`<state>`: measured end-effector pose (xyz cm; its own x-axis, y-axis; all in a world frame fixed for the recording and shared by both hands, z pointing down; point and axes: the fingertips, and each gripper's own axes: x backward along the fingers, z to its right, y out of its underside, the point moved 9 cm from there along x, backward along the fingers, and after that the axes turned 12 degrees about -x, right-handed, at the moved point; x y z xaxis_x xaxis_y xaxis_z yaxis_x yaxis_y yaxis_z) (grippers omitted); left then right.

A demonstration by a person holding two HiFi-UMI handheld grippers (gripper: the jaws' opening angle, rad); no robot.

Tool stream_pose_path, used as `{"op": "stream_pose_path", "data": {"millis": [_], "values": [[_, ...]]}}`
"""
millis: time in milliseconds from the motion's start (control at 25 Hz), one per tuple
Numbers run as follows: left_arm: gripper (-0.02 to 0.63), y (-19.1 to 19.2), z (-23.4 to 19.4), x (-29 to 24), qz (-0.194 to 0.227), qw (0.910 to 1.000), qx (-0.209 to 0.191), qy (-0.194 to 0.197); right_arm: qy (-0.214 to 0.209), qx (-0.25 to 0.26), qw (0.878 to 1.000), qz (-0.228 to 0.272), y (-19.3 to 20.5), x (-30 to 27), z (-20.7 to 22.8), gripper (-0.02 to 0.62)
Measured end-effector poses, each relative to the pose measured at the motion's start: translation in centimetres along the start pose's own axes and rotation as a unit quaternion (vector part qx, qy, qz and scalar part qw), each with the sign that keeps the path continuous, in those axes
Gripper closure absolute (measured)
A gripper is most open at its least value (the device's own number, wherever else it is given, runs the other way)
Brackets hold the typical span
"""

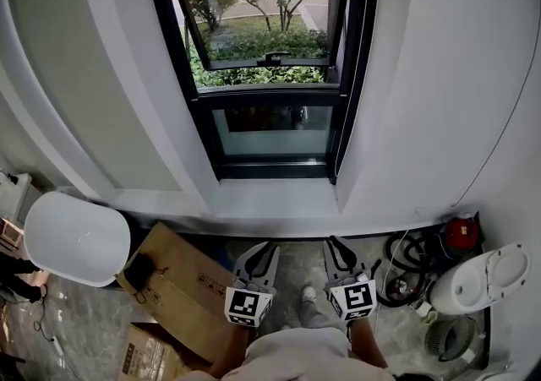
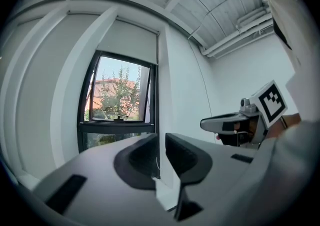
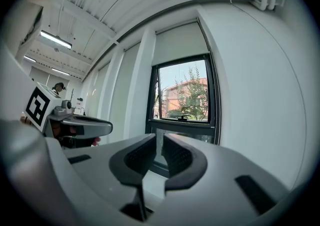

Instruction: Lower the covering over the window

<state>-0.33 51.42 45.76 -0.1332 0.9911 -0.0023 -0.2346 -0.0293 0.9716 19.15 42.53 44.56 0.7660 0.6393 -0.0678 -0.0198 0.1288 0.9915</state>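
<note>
Blind [image 3: 181, 42]: drawn up, covering only the top of the recess above the dark-framed window [image 3: 185, 97], whose glass is left bare. Left tongs [image 1: 260, 246] and right tongs [image 1: 336, 242] are held level and side by side, apart from each other, pointing at the wall beneath the window sill [image 1: 270, 198]. Each pair stands narrowly parted with nothing gripped between its jaws. Below and between them a shoe [image 1: 309, 293] rests on the grey floor [image 1: 84, 329]. A flattened cardboard box [image 1: 182, 282] lies to the left, beside a white rounded object [image 1: 76, 238]. To the right are a black hose [image 1: 406, 257], a red item [image 1: 461, 234] and a white appliance [image 1: 478, 278]. The window's upper sash is tilted open; trees and grass show outside.
</note>
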Motion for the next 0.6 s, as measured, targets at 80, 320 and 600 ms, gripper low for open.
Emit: {"op": "stream_pose_path", "data": {"millis": [80,320,600], "values": [[0.546,0.2,-0.5,-1.3,-0.001,1.0,-0.001,-0.001,-0.001,0.0,1.0,-0.001,-0.1,-1.2,0.9,0.555],[0.546,0.4,-1.8,-5.5,-0.005,1.0,-0.005,-0.005,-0.001,-0.004,1.0,-0.001,-0.6,-4.5,3.8,0.554],[0.546,0.2,-2.2,-10.2,-0.01,0.9999,-0.01,-0.008,-0.004,-0.009,1.0,-0.004,-1.1,-7.6,7.7,0.552]]}}
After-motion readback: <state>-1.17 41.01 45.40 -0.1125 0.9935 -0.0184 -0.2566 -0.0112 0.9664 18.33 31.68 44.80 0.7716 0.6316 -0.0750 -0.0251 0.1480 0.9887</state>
